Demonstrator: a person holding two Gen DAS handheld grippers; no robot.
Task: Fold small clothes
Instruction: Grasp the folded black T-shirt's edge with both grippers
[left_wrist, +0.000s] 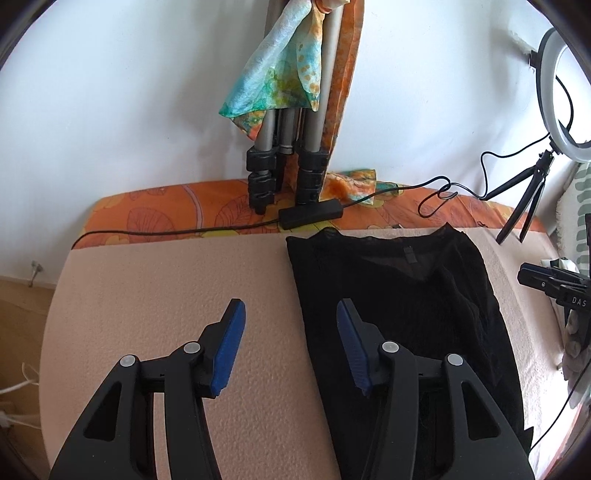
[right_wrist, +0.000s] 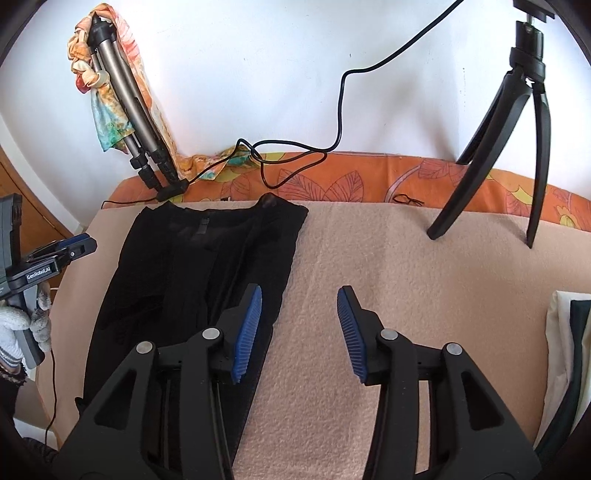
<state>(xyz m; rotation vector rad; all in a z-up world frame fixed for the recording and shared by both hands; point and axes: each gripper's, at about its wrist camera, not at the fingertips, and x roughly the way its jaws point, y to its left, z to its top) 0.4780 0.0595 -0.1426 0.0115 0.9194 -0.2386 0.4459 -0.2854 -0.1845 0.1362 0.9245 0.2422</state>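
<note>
A black garment (left_wrist: 406, 310) lies folded into a long strip on the pink fleece blanket (left_wrist: 166, 295). It also shows in the right wrist view (right_wrist: 199, 273). My left gripper (left_wrist: 291, 317) is open and empty above the garment's left edge, its right finger over the cloth. My right gripper (right_wrist: 301, 306) is open and empty above the garment's right edge, its left finger over the cloth. The left gripper shows at the left of the right wrist view (right_wrist: 74, 249); the right gripper shows at the right edge of the left wrist view (left_wrist: 554, 284).
A folded tripod (left_wrist: 288, 147) draped with a colourful scarf (left_wrist: 280, 70) leans on the wall at the back. A ring light on a small stand (left_wrist: 532, 199) is back right, with its cable (left_wrist: 436, 192) and black box (left_wrist: 310, 214). Folded clothes (right_wrist: 569, 350) lie at right.
</note>
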